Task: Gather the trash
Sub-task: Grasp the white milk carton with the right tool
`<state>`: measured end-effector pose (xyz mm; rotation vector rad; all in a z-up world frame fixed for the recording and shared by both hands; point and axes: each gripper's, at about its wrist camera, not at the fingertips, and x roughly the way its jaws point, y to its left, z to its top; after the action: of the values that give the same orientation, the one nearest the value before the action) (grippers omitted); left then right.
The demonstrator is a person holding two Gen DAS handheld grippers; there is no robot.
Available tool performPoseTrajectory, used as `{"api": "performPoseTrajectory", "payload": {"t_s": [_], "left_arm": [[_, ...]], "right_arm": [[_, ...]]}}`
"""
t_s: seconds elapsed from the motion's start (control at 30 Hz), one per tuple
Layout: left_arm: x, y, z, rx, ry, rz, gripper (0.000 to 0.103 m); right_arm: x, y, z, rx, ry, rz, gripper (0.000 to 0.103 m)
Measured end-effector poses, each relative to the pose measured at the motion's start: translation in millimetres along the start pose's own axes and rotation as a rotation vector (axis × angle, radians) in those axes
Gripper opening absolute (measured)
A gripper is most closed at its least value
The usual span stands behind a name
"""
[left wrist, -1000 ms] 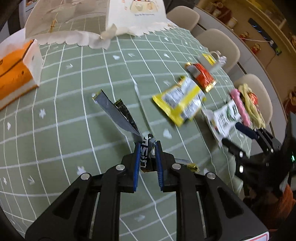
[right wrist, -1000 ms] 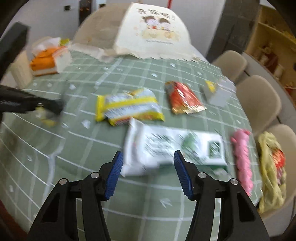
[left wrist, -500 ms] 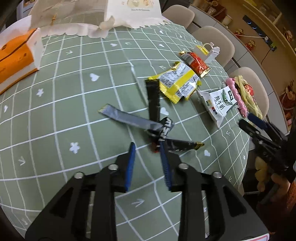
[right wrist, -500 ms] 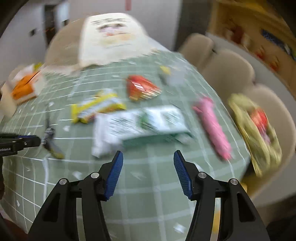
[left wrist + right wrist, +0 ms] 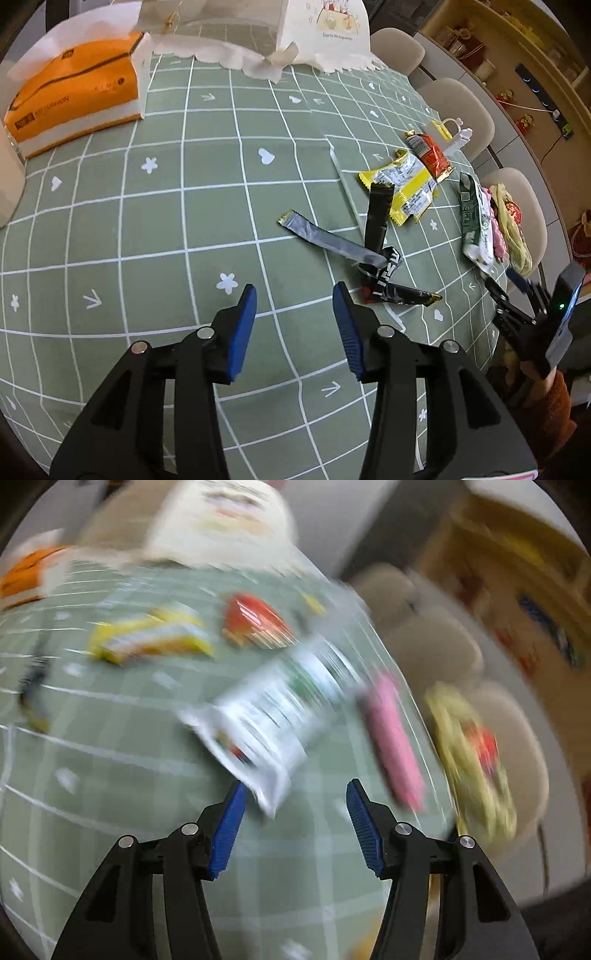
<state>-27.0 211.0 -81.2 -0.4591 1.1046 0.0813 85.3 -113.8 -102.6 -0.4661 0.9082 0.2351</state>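
My left gripper (image 5: 293,295) is open and empty above the green checked tablecloth (image 5: 166,221). A black and silver torn wrapper (image 5: 369,254) lies just right of its right finger. Beyond it lie a yellow wrapper (image 5: 402,184), a red wrapper (image 5: 428,155) and a white and green packet (image 5: 476,225). My right gripper (image 5: 293,797) is open and empty; the view is blurred. The white and green packet (image 5: 280,709) lies just ahead of its fingers, touching neither that I can tell. The right gripper also shows in the left wrist view (image 5: 517,291) at the table's right edge.
An orange tissue box (image 5: 74,96) and a white paper bag (image 5: 325,33) stand at the back. A pink object (image 5: 395,738) and a yellow bag (image 5: 472,760) lie at the right edge. Beige chairs (image 5: 458,107) ring the table.
My left gripper opened, let go of the black wrapper, and pulled back left. My right gripper swung quickly toward the white and green packet, which now sits closer to its fingers.
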Motion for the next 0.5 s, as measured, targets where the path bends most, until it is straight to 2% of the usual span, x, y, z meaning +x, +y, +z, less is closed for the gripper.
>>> {"api": "performPoseTrajectory", "payload": {"t_s": [0.1,0.2,0.27,0.33,0.43,0.5], "left_arm": [[7,-7,-1,0.007,0.012,0.0,0.041],[8,-18,-2,0.023,0.011,-0.001,0.043],[7,-25,-2,0.037,0.003,0.008,0.044],[5,-30,0,0.045,-0.003,0.01,0.045],[-1,-38,0,0.059,-0.017,0.02,0.046],[-7,-42,-1,0.066,-0.03,0.032,0.047]], "right_arm": [[-17,-32,-3,0.172,-0.04,0.121,0.054],[-22,-47,14,0.346,-0.105,0.275,0.054],[-3,-49,37,0.434,-0.071,0.366,0.054],[19,-40,58,0.451,-0.01,0.373,0.054],[35,-29,81,0.404,-0.014,0.317,0.055],[53,-26,99,0.38,0.016,0.302,0.056]]}}
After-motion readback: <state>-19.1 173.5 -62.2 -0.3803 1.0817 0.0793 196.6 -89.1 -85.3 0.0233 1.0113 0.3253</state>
